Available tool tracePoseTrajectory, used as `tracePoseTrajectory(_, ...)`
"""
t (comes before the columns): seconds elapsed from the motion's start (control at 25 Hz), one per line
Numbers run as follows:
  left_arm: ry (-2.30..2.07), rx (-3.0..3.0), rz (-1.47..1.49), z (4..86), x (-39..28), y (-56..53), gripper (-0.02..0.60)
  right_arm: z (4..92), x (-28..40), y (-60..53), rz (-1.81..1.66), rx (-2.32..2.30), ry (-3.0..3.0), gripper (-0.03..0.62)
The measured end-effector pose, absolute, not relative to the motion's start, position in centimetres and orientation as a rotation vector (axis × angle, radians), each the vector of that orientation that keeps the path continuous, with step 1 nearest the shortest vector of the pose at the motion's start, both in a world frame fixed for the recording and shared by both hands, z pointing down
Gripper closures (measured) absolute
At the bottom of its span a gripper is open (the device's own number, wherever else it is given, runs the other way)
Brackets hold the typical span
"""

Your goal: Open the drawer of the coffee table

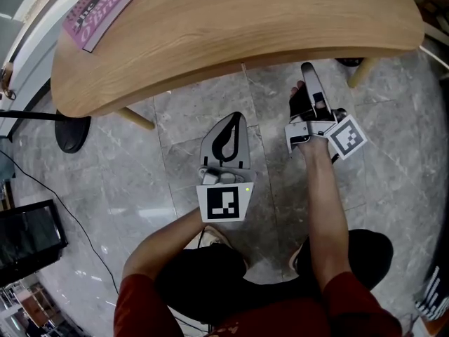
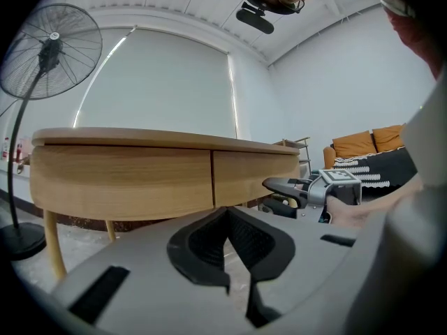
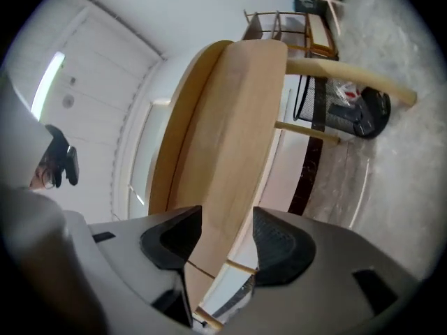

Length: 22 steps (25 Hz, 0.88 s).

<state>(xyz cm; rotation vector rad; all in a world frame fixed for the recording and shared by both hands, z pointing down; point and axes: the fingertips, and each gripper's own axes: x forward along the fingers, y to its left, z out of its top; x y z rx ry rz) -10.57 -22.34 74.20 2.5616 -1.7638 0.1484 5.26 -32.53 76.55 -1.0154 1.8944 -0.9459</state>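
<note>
**Closed Wooden Drawer, One Gripper at Its Edge**

The grey marbled tile floor [image 1: 175,160] spreads beneath a coffee table [image 1: 231,27] with a curved, pale, smooth-grained wooden top on slim round legs. Its drawer front [image 2: 255,178] sits flush in the bowed apron, marked off by a thin vertical seam. A black wire-caged pedestal fan [image 2: 50,51] stands to one side. The right gripper [image 3: 228,211], rolled onto its side, has its ribbed black pads spread apart, with the apron's lower edge seen between them. The left gripper [image 2: 228,211] hangs back, its tips together on nothing. A pink booklet [image 1: 98,12] lies on the tabletop.
</note>
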Motion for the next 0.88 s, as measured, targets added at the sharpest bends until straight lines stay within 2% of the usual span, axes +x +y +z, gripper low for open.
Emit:
tracePoseTrajectory(0.28,-1.745,2.559,0.136,74.1,-9.5,-22.2,0.575,76.0,5.7,-34.1,-0.959,-0.819,1.751,0.382)
tracePoseTrajectory(0.88,-1.772,2.543,0.179,74.6,-10.2,-22.2,0.575,76.2,6.1,-35.1,-0.964,-0.703,1.665,0.379)
